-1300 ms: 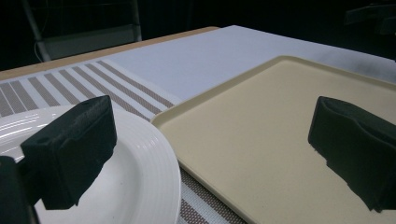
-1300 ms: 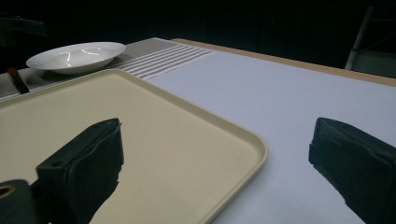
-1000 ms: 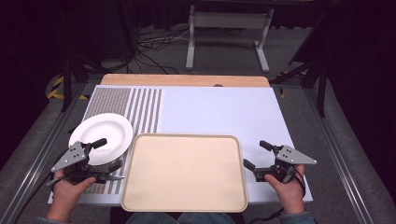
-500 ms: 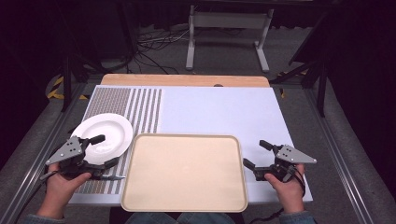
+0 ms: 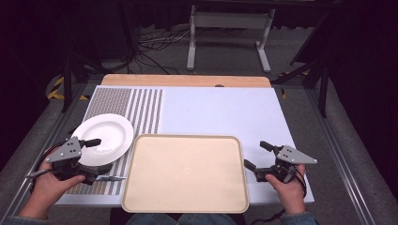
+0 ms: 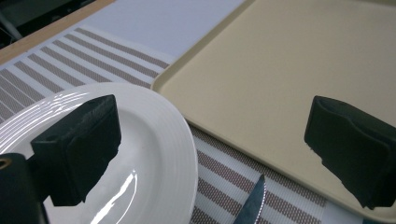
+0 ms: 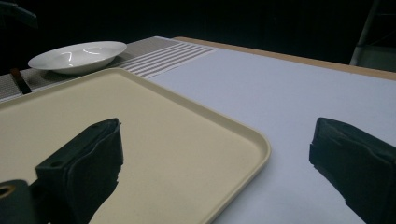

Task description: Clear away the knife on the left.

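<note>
A white plate (image 5: pixel 108 133) rests on the striped mat (image 5: pixel 141 105) at the left. My left gripper (image 5: pixel 97 155) is open at the plate's near rim, one jaw over the plate, the other over the mat. A knife (image 5: pixel 110 178) lies on the mat just below it, tip toward the beige tray (image 5: pixel 185 176). In the left gripper view the plate (image 6: pixel 154 154), knife tip (image 6: pixel 250 205) and tray (image 6: pixel 289 79) lie between and beyond my open jaws. My right gripper (image 5: pixel 257 155) is open at the tray's right edge, nothing held; its own view shows the tray (image 7: pixel 140 126) and plate (image 7: pixel 77 56).
A pale blue-white cover (image 5: pixel 220 112) spans the table behind and right of the tray. A wooden strip (image 5: pixel 185 80) runs along the far edge. Metal rails flank the table, and a stand (image 5: pixel 227 28) with cables sits on the floor beyond.
My left gripper has drawn back to the left by a small amount, leaving the knife lying on the mat. The right gripper, plate and tray have not moved.
</note>
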`<state>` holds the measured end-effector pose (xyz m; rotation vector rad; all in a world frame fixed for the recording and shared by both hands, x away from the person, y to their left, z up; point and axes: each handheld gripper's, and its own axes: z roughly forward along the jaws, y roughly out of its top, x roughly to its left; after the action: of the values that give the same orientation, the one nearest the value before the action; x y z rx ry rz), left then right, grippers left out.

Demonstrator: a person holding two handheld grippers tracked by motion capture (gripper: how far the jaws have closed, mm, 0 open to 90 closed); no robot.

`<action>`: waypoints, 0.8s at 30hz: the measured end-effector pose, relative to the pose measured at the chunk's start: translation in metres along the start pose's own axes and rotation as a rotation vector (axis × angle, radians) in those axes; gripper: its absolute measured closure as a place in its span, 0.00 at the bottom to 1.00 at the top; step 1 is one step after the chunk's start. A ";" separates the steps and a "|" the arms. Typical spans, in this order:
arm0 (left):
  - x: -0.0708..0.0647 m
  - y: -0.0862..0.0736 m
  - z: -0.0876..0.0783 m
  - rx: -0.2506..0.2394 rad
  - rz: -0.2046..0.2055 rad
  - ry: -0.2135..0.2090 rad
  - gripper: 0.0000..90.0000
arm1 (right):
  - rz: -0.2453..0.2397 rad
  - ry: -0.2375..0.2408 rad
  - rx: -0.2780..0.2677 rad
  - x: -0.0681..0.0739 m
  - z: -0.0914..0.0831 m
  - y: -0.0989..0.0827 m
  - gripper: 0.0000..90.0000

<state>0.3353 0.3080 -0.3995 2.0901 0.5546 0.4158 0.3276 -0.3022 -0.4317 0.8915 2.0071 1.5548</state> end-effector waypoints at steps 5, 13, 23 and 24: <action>0.001 0.001 -0.006 0.078 0.032 -0.001 0.05 | -0.001 0.002 0.002 0.000 0.000 0.000 0.04; 0.002 0.004 -0.013 0.159 0.063 -0.006 0.06 | -0.005 0.007 0.008 0.000 0.001 0.000 0.04; 0.004 0.006 -0.019 0.261 0.100 -0.007 0.06 | -0.005 0.010 0.012 0.001 0.002 -0.001 0.04; 0.004 0.005 -0.020 0.276 0.106 -0.010 0.06 | -0.005 0.011 0.013 0.001 0.002 -0.001 0.04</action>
<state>0.3304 0.3214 -0.3841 2.3931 0.5208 0.4079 0.3282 -0.3008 -0.4326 0.8837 2.0275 1.5486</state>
